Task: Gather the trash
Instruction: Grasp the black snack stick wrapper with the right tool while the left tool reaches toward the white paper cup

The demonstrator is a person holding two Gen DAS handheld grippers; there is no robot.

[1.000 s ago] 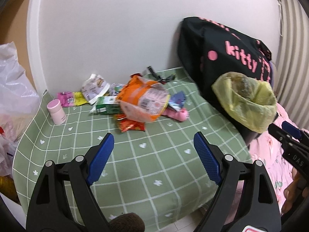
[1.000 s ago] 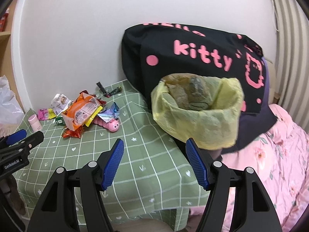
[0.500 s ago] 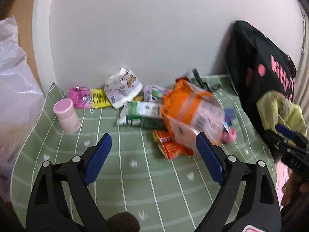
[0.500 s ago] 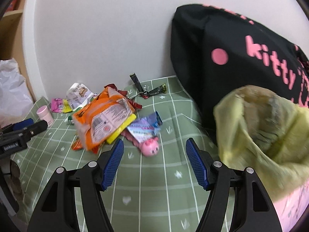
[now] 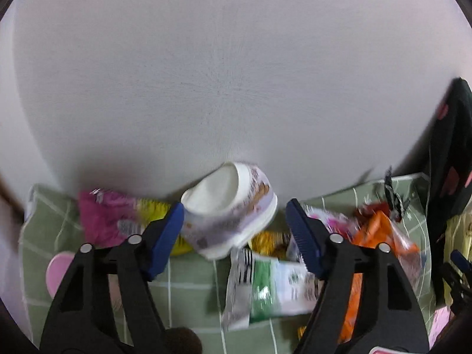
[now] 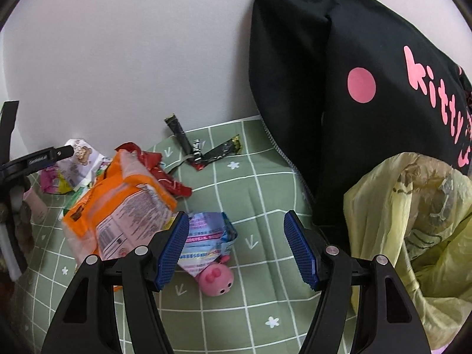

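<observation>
The left gripper [image 5: 234, 224] is reaching in low over the green checked tablecloth [image 5: 188, 292], right up against the white wall [image 5: 236, 73], and its blue-padded jaws have just been narrowing a little, though they are standing wide apart with nothing clamped. A crumpled white paper cup [image 5: 228, 214], lying on its side with its mouth turned up toward the wall, is sitting between the two fingertips; the view is blurred, so I cannot tell whether either pad is touching it. Just left of the cup a pink and yellow wrapper [image 5: 115, 218] is lying by the wall, a green and white packet [image 5: 271, 289] is lying in front of the cup, and an orange snack bag [image 5: 380, 242] is resting off to the right. The right gripper [image 6: 236, 244] is hovering over the same cloth with its jaws open and empty. Below its left finger a blue and pink wrapper [image 6: 206, 236] is lying against a pink pig toy [image 6: 215, 277], with the orange bag heaped just beyond. Black stick sachets [image 6: 203, 150] are lying near the wall. To the right, a yellow trash bag [image 6: 413, 236] is gaping open in front of a black bag with pink lettering [image 6: 339, 73].
</observation>
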